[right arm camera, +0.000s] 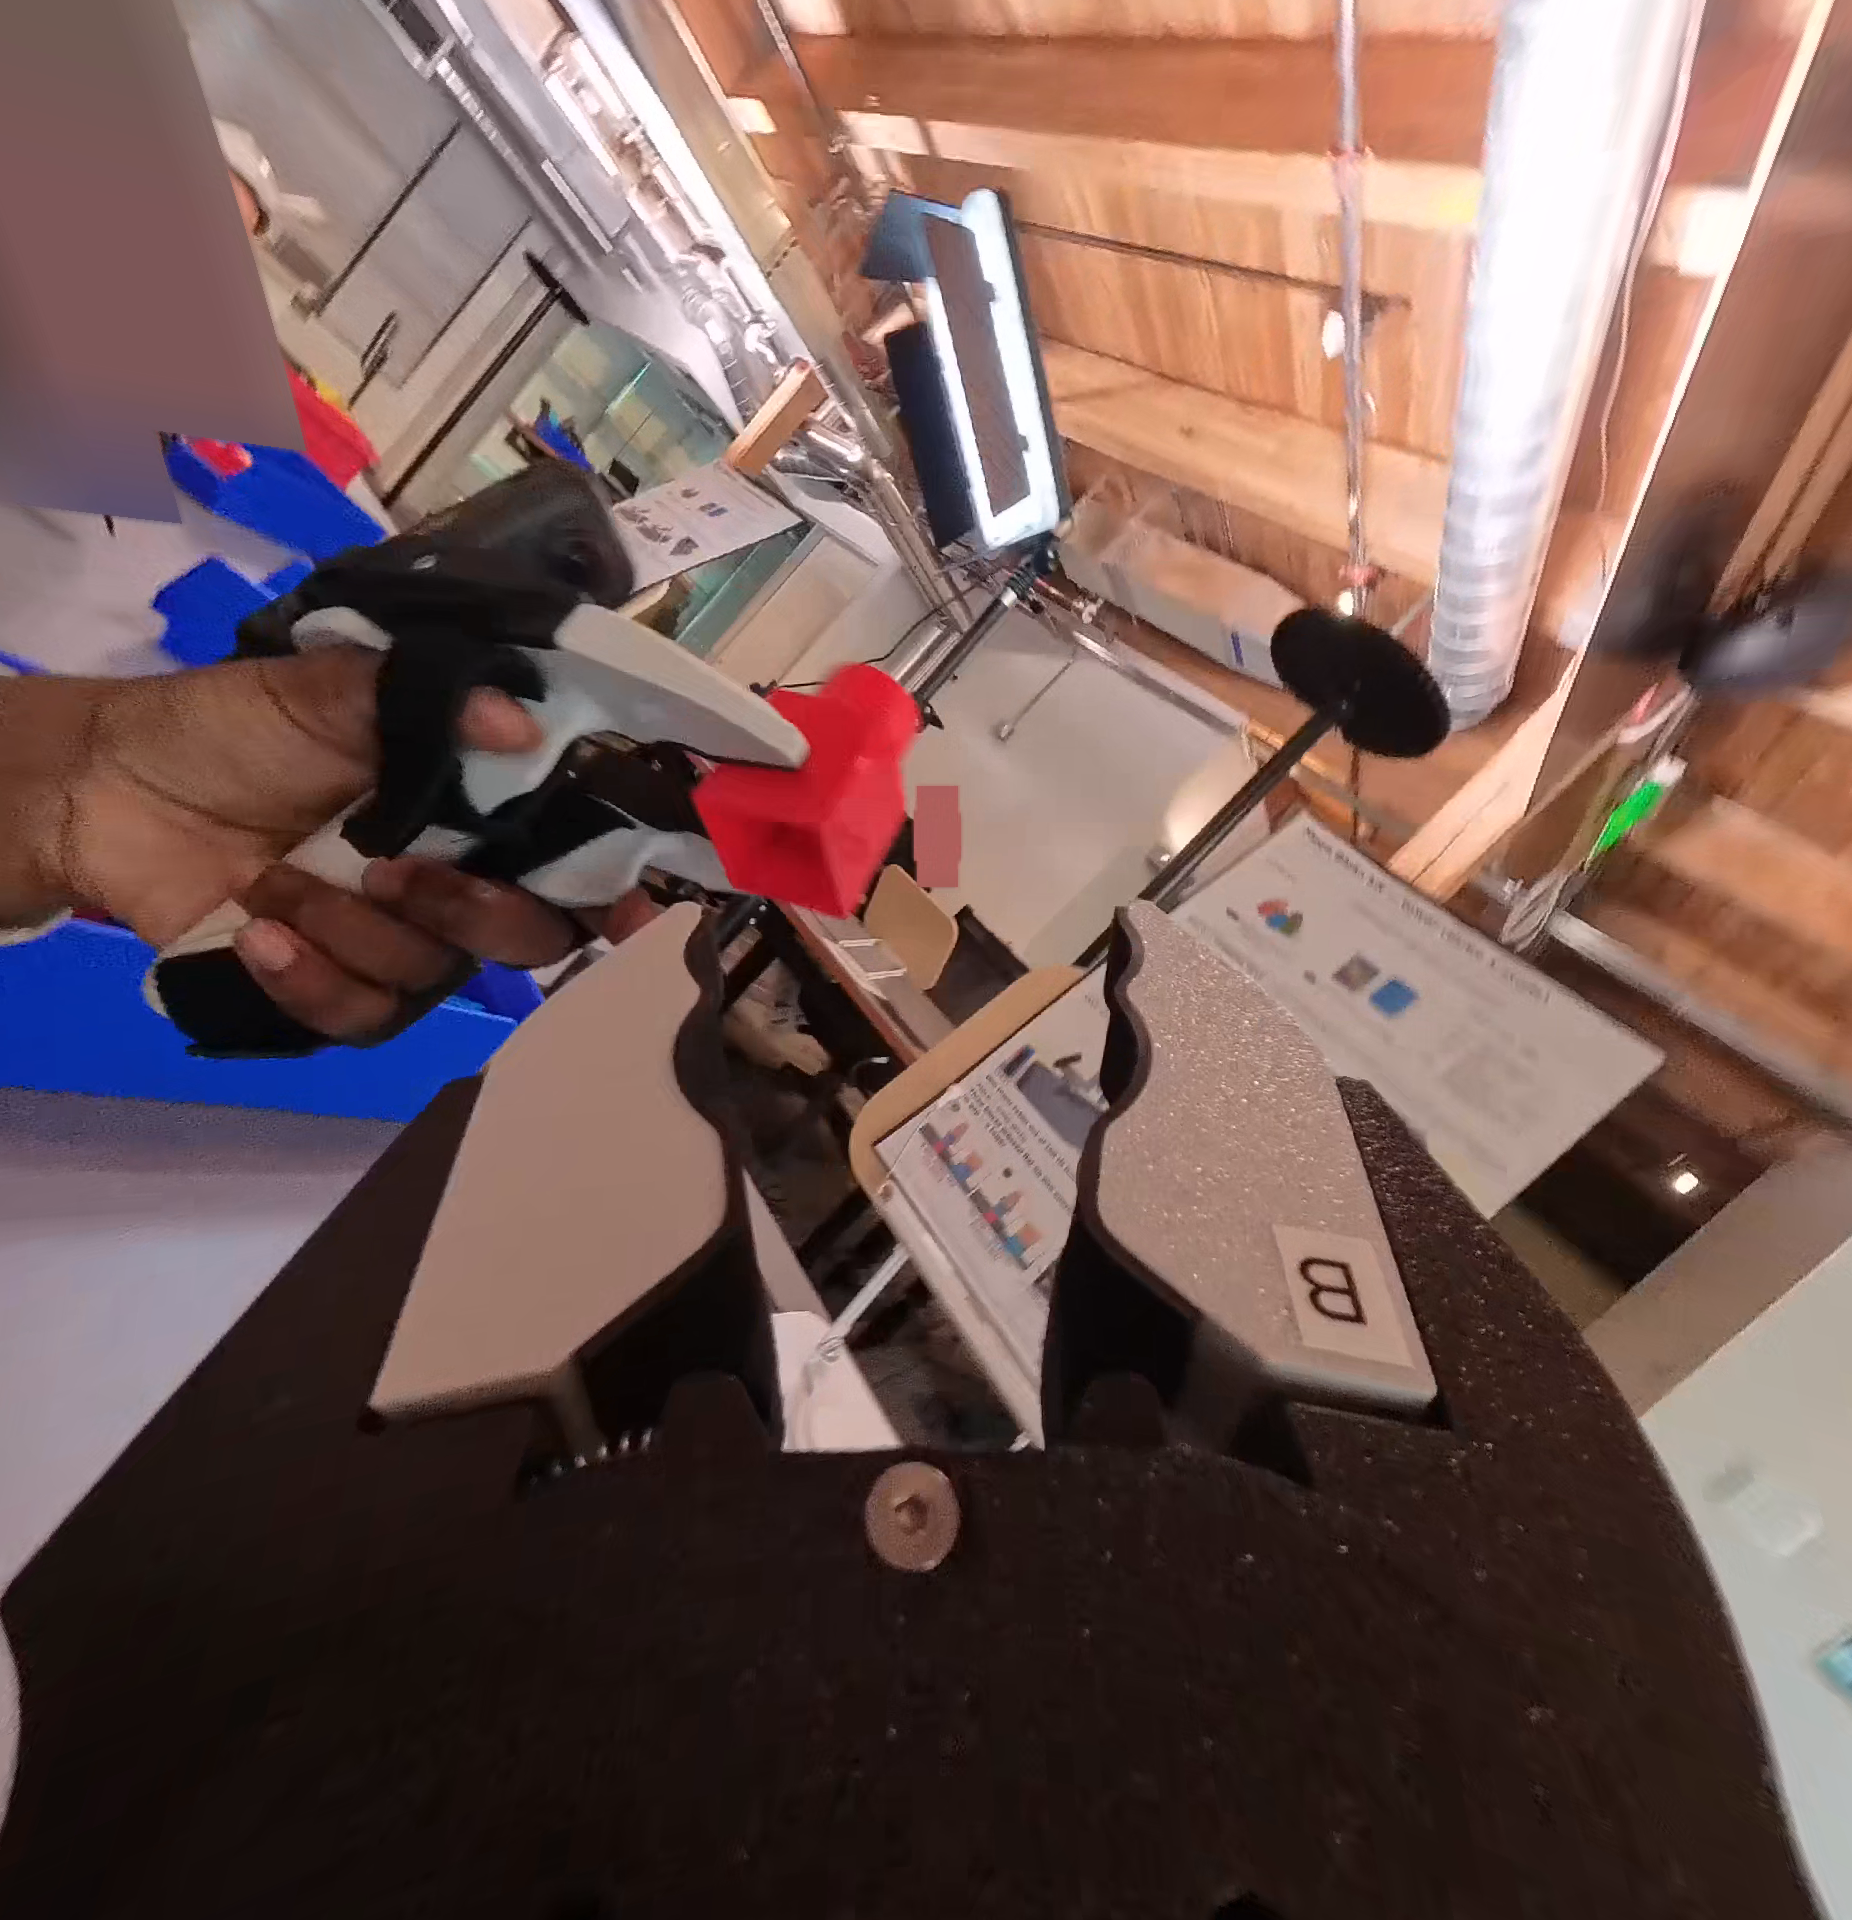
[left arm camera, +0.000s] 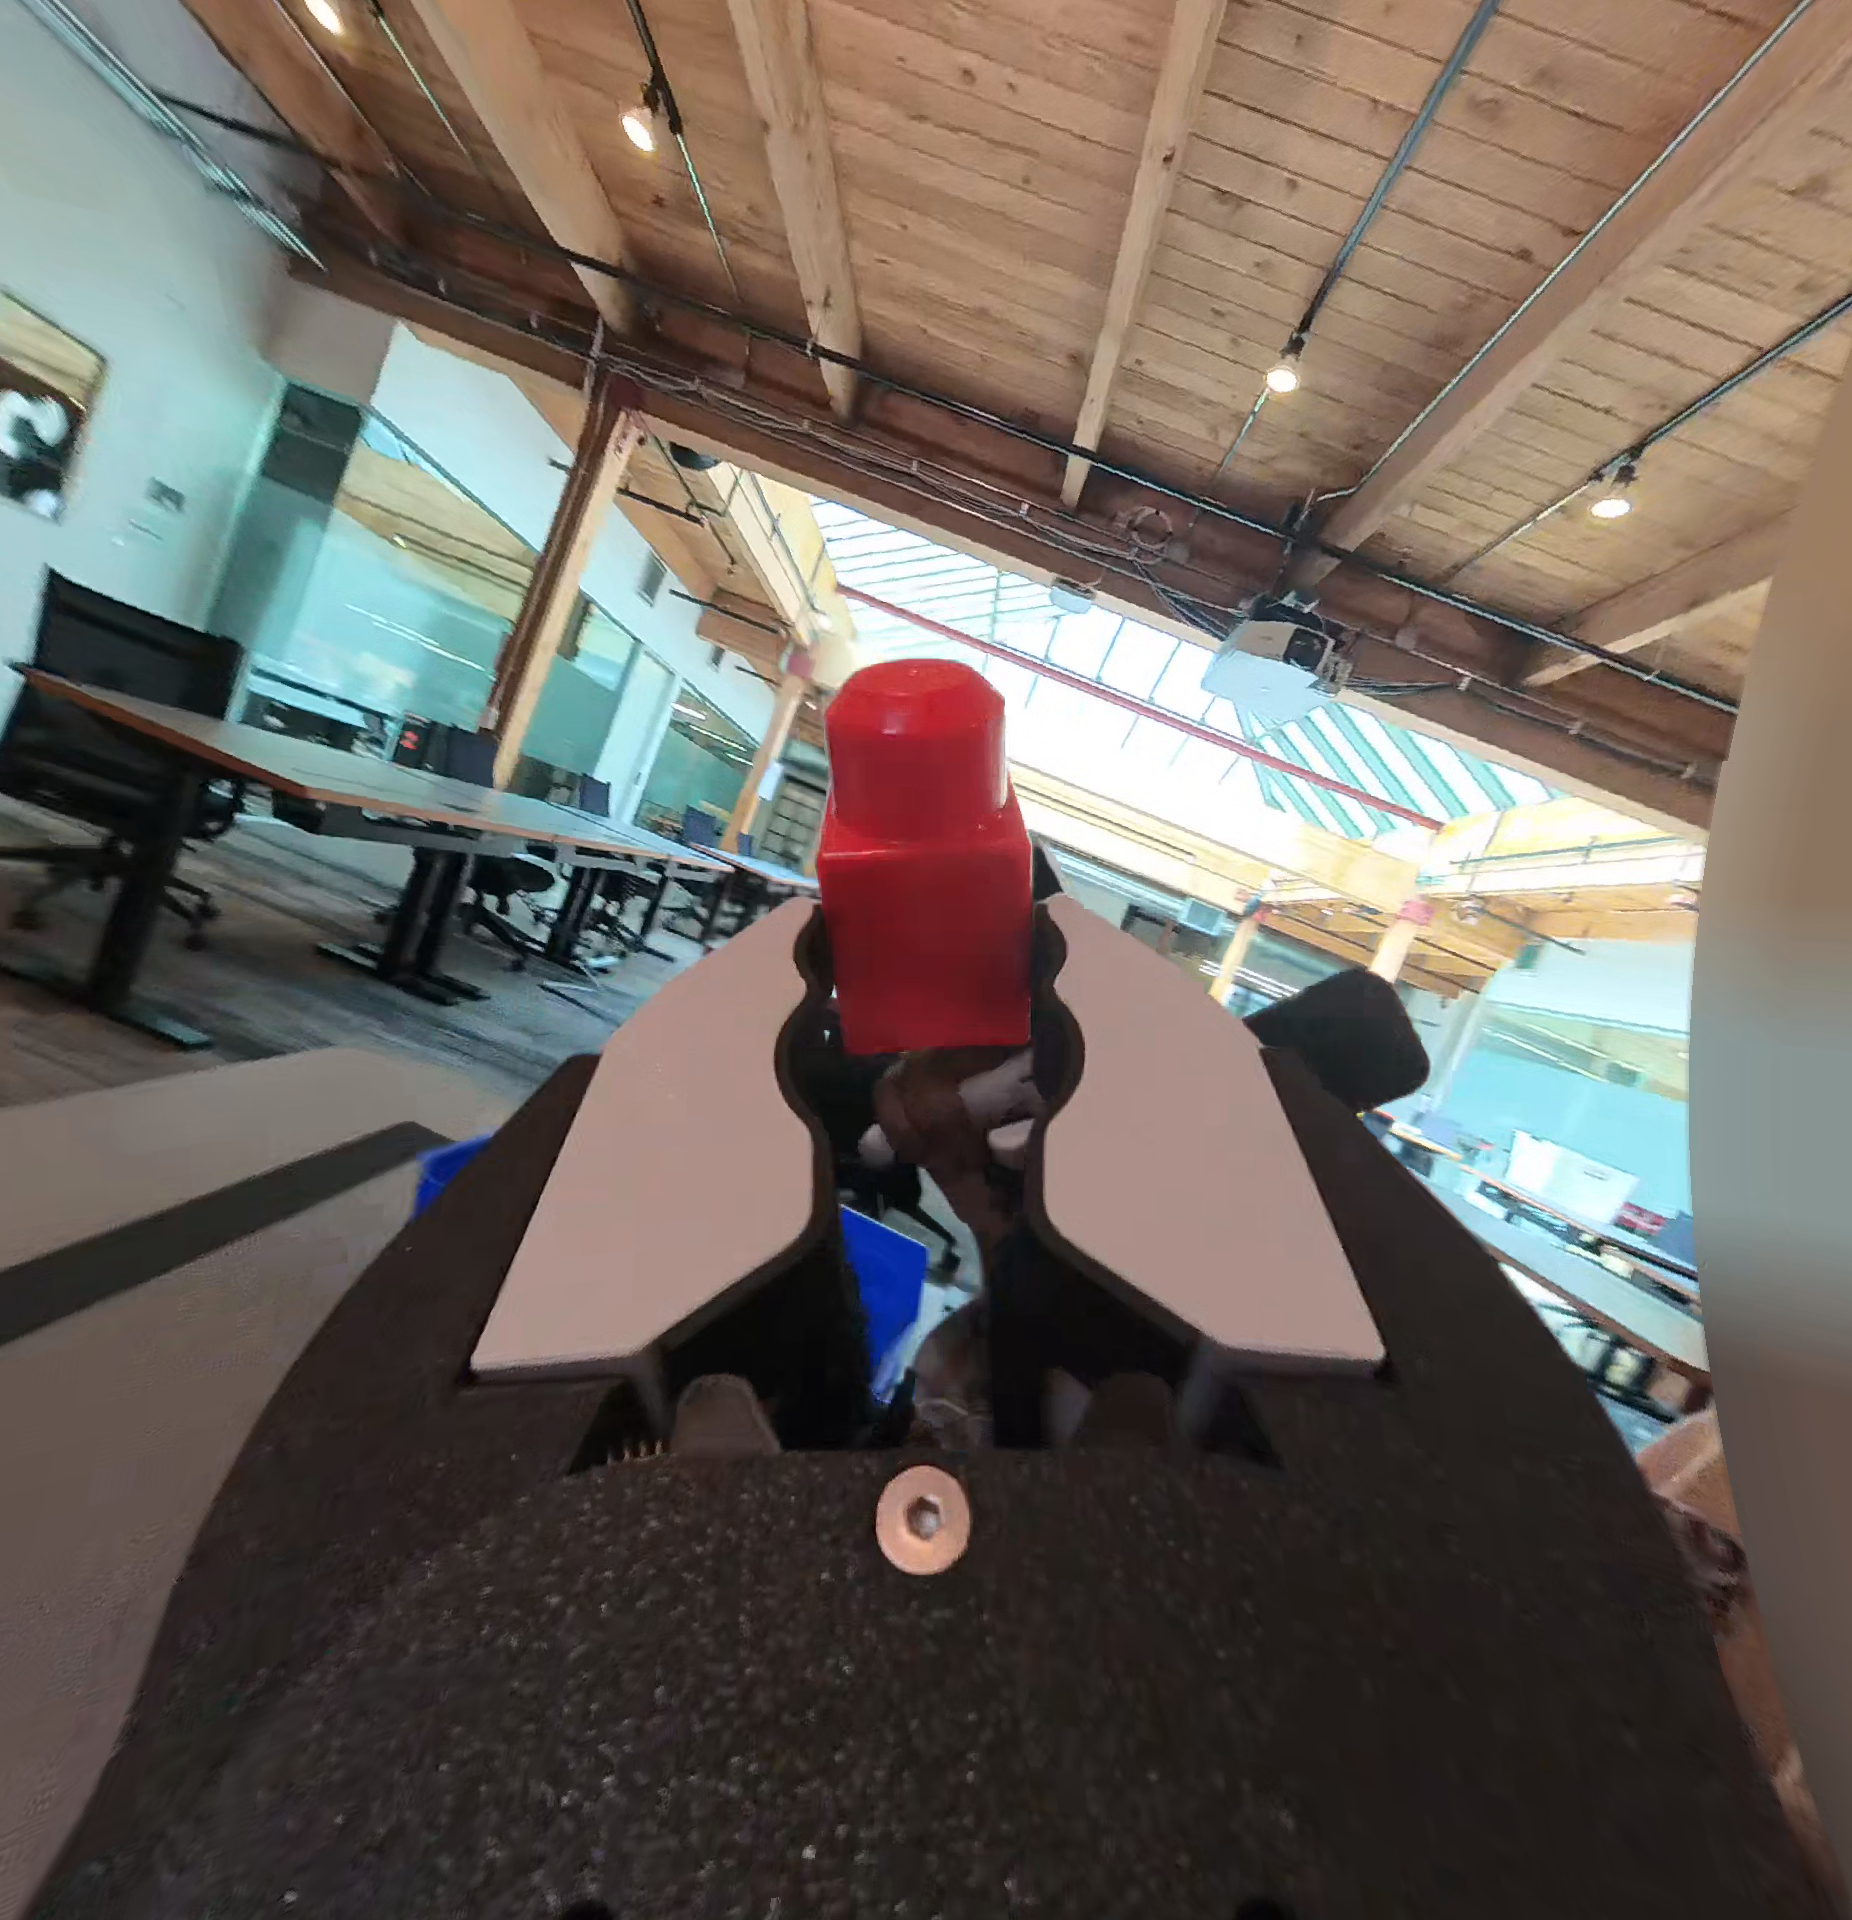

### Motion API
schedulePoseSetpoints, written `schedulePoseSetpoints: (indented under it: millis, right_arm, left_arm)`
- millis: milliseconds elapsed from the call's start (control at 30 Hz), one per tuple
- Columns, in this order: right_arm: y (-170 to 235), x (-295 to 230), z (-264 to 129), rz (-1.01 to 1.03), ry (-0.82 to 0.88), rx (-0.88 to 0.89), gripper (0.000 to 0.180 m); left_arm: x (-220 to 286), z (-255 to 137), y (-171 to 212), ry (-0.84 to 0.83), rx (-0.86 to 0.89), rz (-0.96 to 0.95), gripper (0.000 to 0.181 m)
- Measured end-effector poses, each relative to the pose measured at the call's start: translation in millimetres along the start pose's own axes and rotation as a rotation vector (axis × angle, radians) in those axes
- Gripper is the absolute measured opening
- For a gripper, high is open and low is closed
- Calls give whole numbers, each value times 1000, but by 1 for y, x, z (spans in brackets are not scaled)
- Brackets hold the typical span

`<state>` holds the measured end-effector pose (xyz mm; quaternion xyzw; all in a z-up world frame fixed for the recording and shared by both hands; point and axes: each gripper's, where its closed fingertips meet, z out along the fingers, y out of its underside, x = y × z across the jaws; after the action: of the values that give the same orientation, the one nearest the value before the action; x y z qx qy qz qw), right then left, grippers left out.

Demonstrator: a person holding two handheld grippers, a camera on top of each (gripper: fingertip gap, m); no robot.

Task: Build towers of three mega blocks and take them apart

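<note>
The red block (left arm camera: 922, 883) is smooth, glossy plastic: a square body topped by one fat, faceted stud. The left gripper (left arm camera: 927, 935) pinches its body between two flat grey fingers (left arm camera: 683, 1143) with wavy black inner edges, set in a grainy black frame. In the left wrist view the block's long axis runs straight out along the fingers, stud pointing away from the camera and up toward a plank ceiling (left arm camera: 1005, 260) with timber beams; the gripper is raised and tilted well upward.

The right wrist view shows the same block (right arm camera: 808, 800) from the other side. Its hollow square underside faces this camera, and the stud points up and to the right. A hand (right arm camera: 205, 821) wraps the left gripper's (right arm camera: 756, 805) black-and-white handle, fingers curled underneath, thumb over the top, the wrist entering from the left edge. The block is in the air, above and left of the right gripper's tips.

The right gripper (right arm camera: 906, 966) stands open and holds nothing; one finger has a speckled grey face with a white sticker. Blue bins (right arm camera: 101, 1029) sit on the white table (right arm camera: 122, 1247) behind the hand.
</note>
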<state>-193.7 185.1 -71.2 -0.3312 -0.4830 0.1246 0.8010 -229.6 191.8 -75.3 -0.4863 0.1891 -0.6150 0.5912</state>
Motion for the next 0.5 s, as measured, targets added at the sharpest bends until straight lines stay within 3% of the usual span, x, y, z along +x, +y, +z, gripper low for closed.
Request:
schedulePoseSetpoints:
  millis: [233,400,500]
  right_arm:
    - [-5,-38,32,-229,-42,-24,75]
    - [-6,-30,30,-280,22,-20,45]
    - [-6,-30,30,-284,25,-12,45]
  left_arm:
    - [23,14,43,140,-230,-140,36]
    - [23,16,53,149,-279,-137,36]
    - [23,16,53,152,-275,-140,36]
